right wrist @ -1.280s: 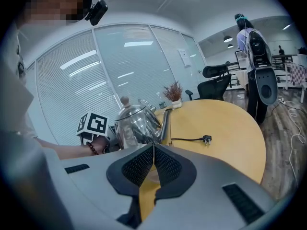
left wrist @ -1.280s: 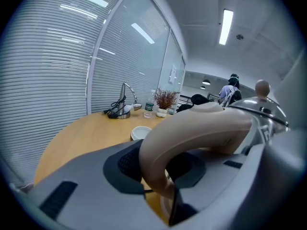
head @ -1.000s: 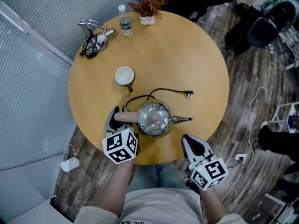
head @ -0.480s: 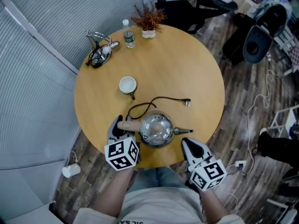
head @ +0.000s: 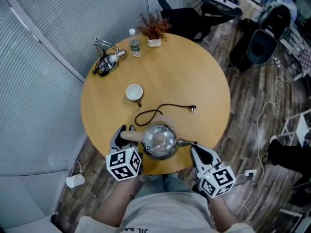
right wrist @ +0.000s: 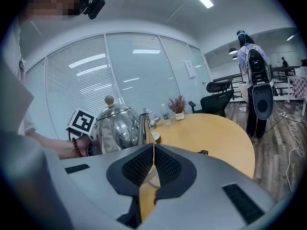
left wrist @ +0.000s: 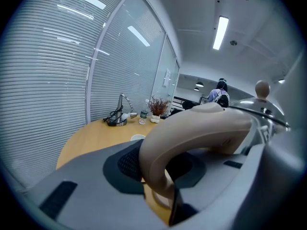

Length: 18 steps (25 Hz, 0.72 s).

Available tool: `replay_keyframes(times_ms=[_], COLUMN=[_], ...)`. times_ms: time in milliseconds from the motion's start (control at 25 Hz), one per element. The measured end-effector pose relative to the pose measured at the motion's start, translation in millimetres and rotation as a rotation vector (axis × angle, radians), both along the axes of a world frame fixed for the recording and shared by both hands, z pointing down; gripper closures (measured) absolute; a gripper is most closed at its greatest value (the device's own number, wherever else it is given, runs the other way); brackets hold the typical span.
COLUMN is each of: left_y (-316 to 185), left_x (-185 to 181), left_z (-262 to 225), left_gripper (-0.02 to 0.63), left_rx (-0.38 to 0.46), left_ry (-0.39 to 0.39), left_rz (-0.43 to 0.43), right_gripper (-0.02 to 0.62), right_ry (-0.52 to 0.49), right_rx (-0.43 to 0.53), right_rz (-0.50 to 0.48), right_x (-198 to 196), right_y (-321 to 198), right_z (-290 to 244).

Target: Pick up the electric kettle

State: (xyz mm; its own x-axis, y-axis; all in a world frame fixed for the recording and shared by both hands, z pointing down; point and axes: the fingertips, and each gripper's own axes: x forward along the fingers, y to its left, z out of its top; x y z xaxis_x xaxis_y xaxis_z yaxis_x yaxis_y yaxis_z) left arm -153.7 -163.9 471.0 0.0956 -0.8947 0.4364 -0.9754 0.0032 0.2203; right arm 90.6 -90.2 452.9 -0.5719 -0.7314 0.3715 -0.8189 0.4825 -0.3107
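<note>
Starting at the near edge of the round wooden table (head: 194, 76), the polished steel electric kettle (head: 159, 141) is found, its thin spout (head: 187, 142) turned right and its curved beige plastic handle (left wrist: 201, 128) left. That handle is clamped between the dark ribbed pads of the left gripper (head: 122, 134), whose jaws are held part-way apart by it; the grip is shown plainly only in the left gripper view. Whether the kettle's base is clear of the table top cannot be told. The right gripper (head: 197, 150) is held just beside the spout tip, its jaws brought together with nothing between them. The round knob (right wrist: 110, 99) on the kettle's lid is shown in profile by both gripper views, and a dark beaded bracelet (right wrist: 76, 146) on the left wrist by the right gripper view alone. Only from the head view is the loop of the black power cord (head: 160, 109) made out behind the kettle, its plug lying loose toward the table's middle. Farther on, a white cup (head: 134, 92) is set left of centre. Along the far edge are ranged a metal stand (head: 106, 58) tangled with black cables, a clear plastic bottle (head: 135, 45) whose label is too small to be read, and a small white pot of reddish dried twigs (head: 153, 30). Black office chairs (head: 187, 14) are placed beyond the table.
</note>
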Motion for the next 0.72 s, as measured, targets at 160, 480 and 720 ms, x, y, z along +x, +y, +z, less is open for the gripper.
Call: replay_keyframes(times_ms=[160,480,720], left_y=[11,36,56], left_x=[-6,-11,-13], left_z=[-7,-18,-23], left_gripper=[0.502,0.502,0.502], left_rx=[-0.003,0.005,0.011], left_ry=[0.015,0.041,0.038], left_rz=[-0.006,-0.024,-0.020], right_gripper=[0.563,0.563,0.563], right_ry=[0.011,0.054,0.077], right_rx=[0.007,0.026,0.050], right_rz=[-0.004,0.001,0.007], right_x=[0,5,7], right_y=[7,13,19], right_z=[-4,-6,-11])
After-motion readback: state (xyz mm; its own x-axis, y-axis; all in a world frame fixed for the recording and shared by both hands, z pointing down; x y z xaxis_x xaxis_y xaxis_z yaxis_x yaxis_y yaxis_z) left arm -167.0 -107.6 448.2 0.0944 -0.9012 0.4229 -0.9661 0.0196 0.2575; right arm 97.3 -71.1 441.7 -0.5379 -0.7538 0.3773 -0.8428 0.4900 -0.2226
